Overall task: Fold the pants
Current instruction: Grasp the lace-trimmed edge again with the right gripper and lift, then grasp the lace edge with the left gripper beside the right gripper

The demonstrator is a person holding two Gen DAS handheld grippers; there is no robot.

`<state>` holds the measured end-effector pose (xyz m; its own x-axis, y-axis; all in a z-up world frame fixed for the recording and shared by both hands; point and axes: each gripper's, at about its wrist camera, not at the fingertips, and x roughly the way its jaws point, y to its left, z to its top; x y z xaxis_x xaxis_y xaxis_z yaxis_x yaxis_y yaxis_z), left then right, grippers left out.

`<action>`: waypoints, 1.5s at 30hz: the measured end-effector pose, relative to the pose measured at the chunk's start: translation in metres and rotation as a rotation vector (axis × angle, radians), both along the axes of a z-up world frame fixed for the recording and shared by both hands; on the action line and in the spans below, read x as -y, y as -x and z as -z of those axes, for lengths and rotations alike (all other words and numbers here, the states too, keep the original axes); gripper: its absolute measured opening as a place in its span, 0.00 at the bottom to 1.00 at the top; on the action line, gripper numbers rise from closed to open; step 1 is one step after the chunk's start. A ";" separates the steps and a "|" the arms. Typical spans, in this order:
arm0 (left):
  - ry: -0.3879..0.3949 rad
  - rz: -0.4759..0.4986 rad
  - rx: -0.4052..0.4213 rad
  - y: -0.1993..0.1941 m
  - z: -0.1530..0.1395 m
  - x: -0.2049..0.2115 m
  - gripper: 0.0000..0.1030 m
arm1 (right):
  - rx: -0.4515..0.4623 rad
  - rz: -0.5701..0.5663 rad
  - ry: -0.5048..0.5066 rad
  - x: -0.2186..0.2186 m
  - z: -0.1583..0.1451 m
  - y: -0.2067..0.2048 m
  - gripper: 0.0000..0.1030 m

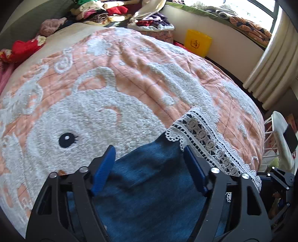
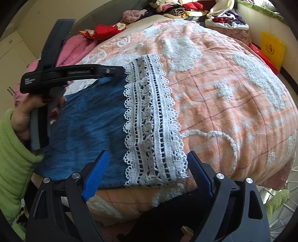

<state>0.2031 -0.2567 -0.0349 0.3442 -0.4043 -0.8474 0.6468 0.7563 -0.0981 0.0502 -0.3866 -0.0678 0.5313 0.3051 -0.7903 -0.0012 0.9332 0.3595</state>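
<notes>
The blue pants [image 2: 87,126] are lying flat on a bed covered by a peach-and-white blanket [image 2: 232,104], filling the left centre of the right wrist view. Their white lace hem [image 2: 150,121] is running from the upper middle of the frame down to the lower middle, where it is ending just short of the blanket's near edge.

The right gripper [image 2: 147,178] is hovering at the bottom of the frame with its blue pads spread wide, straddling the near corner of the lace hem without pressing on it. To the right of the hem, bare blanket is stretching to the frame's edge, leaving open room.

The left gripper [image 1: 149,162] is standing open over the denim at the bottom of the left wrist view, its right pad just beside the lace hem [image 1: 210,145]; whether the pads are touching cloth I cannot tell. In the right wrist view a hand [image 2: 28,119] in a green sleeve is holding it at the pants' left edge. Piled clothes [image 1: 104,11] are crowding the far top of the bed, well apart from the pants.
</notes>
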 end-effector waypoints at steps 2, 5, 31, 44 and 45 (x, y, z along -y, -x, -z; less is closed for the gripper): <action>0.003 0.033 -0.015 0.000 0.005 0.007 0.49 | 0.017 -0.017 -0.004 -0.001 -0.002 -0.001 0.65; 0.011 0.067 -0.040 -0.001 0.012 0.013 0.40 | 0.019 -0.028 -0.005 -0.003 -0.001 -0.002 0.65; 0.130 0.113 -0.003 0.013 -0.009 0.002 0.08 | 0.120 -0.082 -0.158 0.008 -0.012 -0.004 0.24; 0.225 0.010 0.112 0.033 -0.064 -0.086 0.08 | 0.267 -0.298 -0.113 -0.062 -0.084 0.000 0.24; 0.227 -0.005 0.113 0.034 -0.063 -0.095 0.08 | 0.265 -0.317 -0.109 -0.072 -0.086 -0.003 0.24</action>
<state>0.1695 -0.1620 0.0283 0.4338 -0.5779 -0.6912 0.6596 0.7263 -0.1933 0.0536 -0.3142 0.0179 0.5778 0.5601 -0.5937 -0.3876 0.8284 0.4043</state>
